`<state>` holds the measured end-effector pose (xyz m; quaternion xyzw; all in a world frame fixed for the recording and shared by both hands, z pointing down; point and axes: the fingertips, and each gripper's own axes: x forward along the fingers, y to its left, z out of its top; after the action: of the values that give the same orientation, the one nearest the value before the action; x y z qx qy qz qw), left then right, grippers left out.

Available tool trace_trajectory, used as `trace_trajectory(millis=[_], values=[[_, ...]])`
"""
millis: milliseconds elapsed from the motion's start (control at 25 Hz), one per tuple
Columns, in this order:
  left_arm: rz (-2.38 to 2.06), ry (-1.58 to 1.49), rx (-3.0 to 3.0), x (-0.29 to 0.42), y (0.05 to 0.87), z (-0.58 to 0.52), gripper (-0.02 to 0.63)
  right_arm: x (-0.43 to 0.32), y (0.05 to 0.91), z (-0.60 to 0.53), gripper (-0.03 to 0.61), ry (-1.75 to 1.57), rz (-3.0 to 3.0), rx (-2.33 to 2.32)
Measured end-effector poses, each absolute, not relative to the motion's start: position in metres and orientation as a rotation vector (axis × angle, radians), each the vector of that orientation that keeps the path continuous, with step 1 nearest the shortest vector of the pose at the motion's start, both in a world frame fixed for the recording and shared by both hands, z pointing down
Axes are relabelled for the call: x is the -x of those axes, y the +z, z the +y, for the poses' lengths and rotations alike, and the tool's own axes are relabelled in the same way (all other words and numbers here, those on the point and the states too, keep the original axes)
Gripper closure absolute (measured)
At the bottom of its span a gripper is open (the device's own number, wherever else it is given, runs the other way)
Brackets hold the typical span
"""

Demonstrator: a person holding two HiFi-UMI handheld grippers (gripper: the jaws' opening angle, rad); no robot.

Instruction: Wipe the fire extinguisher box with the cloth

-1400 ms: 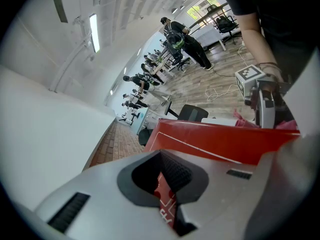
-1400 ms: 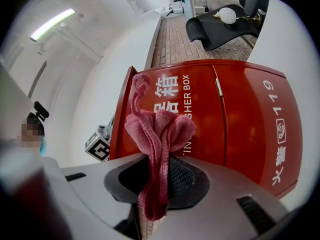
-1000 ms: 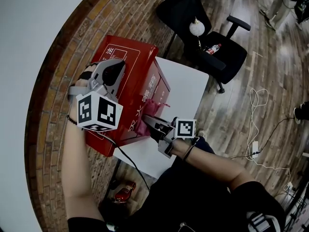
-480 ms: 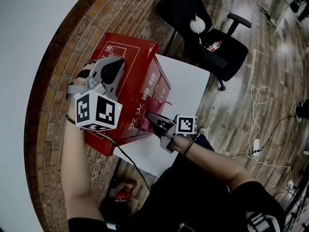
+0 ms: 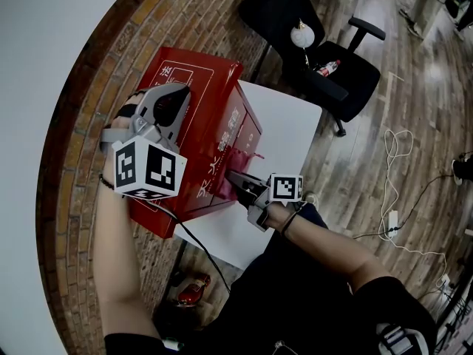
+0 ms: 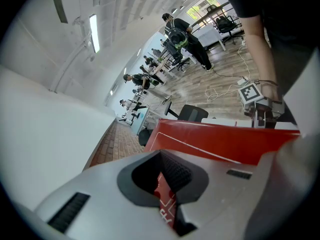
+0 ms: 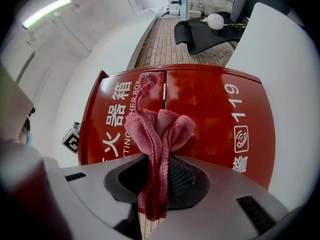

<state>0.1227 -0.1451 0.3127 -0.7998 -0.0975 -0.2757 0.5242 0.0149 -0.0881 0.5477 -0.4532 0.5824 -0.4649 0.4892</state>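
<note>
Pink cloth at the red box's front

The right gripper (image 7: 161, 183) had its jaws clamped on the bunched cloth (image 7: 158, 130), held up at the lettered front of the fire extinguisher box (image 7: 215, 109), which stood on a white table (image 5: 290, 133) beside a brick wall (image 5: 96, 87). The left gripper (image 5: 179, 97) was closed and empty over the box's top.

An open office: a black swivel chair (image 5: 353, 87), rows of desks (image 6: 212, 33), people (image 6: 176, 34) standing among them.
</note>
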Motion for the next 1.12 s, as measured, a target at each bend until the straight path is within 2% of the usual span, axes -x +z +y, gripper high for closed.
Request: trace_trajectory(millis=[1120], values=[[-0.235, -0.659, 1.914, -0.123, 0.313, -0.146, 0.583, -0.012, 0.601, -0.082, 0.477, -1.235, 1.334, 1.178]])
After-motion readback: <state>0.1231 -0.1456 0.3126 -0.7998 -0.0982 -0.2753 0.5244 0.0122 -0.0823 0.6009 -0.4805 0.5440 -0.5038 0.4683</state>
